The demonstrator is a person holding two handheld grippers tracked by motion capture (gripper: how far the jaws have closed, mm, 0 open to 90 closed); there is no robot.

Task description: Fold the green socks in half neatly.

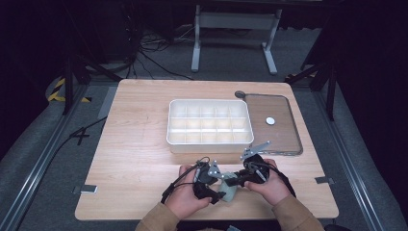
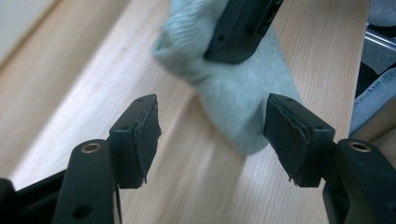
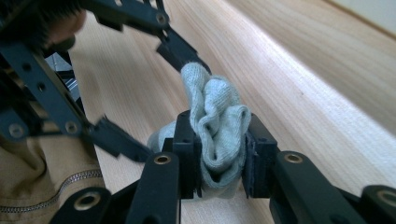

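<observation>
Near table edge, high view: both hands meet over a small pale grey-green knitted sock (image 1: 230, 191) lying on the light wooden table (image 1: 134, 159). Right gripper (image 1: 234, 181), held in the person's right hand (image 1: 269, 185), has its two black jaws closed on a bunched fold of the sock; in the right gripper view the knit (image 3: 218, 135) is squeezed between the pads and bulges up above them. Left gripper (image 1: 217, 196), in the left hand (image 1: 185, 197), has its jaws spread wide apart; in the left gripper view the sock (image 2: 233, 100) lies on the wood ahead of them, between the two jaws but touching neither, with the other gripper's jaw pressed on its far end.

Farther back, mid-table: white plastic organiser tray (image 1: 210, 141) divided into compartments. Just beside it on the right, a clear flat lid (image 1: 284, 132) with a small white disc (image 1: 270, 121) on it.
</observation>
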